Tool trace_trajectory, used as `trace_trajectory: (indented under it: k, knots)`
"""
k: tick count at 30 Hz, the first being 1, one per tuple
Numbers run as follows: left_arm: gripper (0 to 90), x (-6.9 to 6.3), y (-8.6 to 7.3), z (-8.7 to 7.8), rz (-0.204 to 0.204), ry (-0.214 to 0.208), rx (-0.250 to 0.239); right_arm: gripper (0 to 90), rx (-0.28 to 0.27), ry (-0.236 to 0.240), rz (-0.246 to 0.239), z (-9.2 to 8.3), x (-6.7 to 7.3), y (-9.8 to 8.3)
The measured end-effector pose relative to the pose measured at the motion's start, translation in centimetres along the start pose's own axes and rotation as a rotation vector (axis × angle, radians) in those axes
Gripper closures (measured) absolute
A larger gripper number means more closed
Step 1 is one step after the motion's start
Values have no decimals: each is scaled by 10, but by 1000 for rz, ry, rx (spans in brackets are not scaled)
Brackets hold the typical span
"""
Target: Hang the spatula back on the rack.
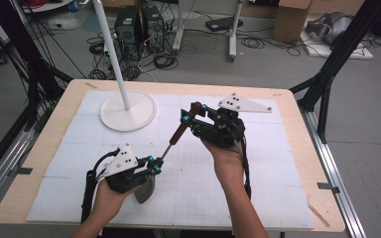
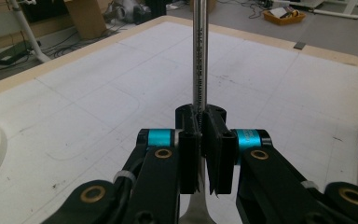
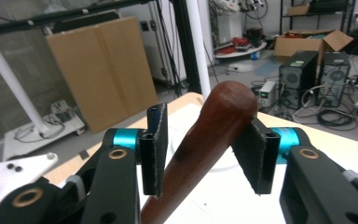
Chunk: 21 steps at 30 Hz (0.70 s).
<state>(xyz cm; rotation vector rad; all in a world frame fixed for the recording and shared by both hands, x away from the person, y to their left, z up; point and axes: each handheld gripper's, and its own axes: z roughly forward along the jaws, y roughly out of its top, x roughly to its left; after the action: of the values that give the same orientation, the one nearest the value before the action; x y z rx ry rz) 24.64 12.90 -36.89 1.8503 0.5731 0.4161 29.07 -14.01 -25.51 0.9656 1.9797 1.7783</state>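
White-matted table carries one spatula, left tool clamping its shaft, right tool spread around its handle.

Even, diffuse indoor light; the white table mat is bright without glare. Soft, short shadows lie under both hands. The high view is slightly soft and low in resolution. In the right gripper view the near wooden handle blurs slightly.
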Motion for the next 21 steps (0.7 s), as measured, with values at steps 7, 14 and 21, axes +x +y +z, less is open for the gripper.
trace_trajectory:
  k: [7,14,21]
  knots:
    - [838,0,1,-2,-3,-1,-13,640,-14,37,19,1,4,4]
    - [837,1,1,-5,0,-12,-16,653,-23,65,-2,2,8,7]
    - [836,2,0,-8,-4,-52,-46,689,-49,173,-28,3,16,12]
